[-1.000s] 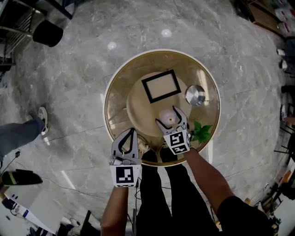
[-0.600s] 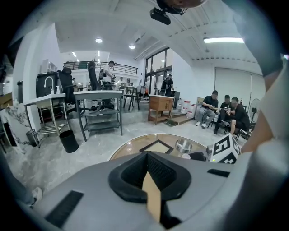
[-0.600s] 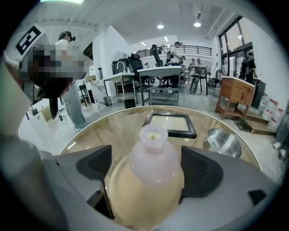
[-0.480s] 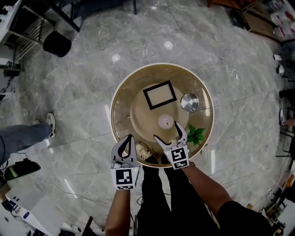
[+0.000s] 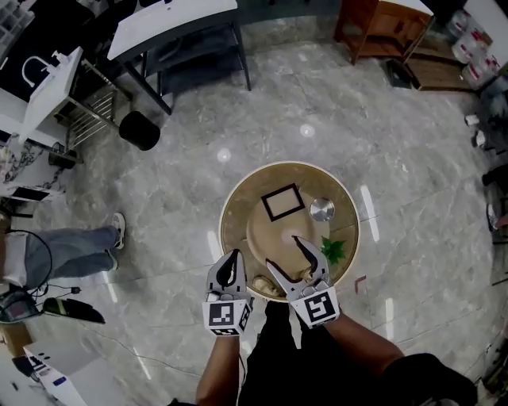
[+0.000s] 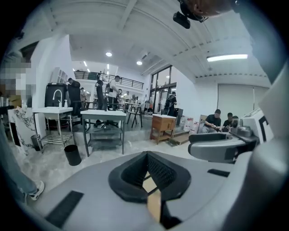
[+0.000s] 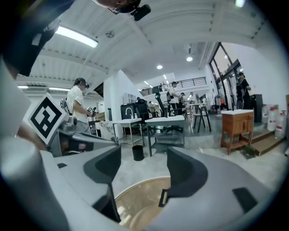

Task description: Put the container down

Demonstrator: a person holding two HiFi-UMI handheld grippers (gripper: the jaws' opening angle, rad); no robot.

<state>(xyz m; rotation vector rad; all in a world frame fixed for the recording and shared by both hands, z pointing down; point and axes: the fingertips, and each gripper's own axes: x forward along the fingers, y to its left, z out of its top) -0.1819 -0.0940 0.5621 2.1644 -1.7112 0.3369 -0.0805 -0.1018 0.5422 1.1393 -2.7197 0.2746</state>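
Note:
The container (image 5: 287, 235), a small pale round thing, stands on the round glass-topped table (image 5: 235, 208), free of both grippers. My right gripper (image 5: 283, 252) hovers just short of it over the table's near edge; its jaws are apart and closing, with nothing between them. In the right gripper view the right gripper (image 7: 140, 173) shows only the table's rim (image 7: 135, 195) and floor through the gap. My left gripper (image 5: 229, 260) is shut and empty, beside the table's near left edge. In the left gripper view the left gripper (image 6: 148, 177) has its pads together, pointing out into the room.
On the table lie a black picture frame (image 5: 283, 201), a silver bowl (image 5: 321, 209), a green plant sprig (image 5: 333, 250) and a beige bundle (image 5: 266, 286). A person's jeans leg (image 5: 70, 247) stands left. A black bin (image 5: 140, 131), a grey table (image 5: 178, 28) and a wooden cabinet (image 5: 381, 24) lie beyond.
The right gripper's jaws stood around the container a second ago; now they have drawn back toward me, leaving it on the table. The head view has pulled up and away.

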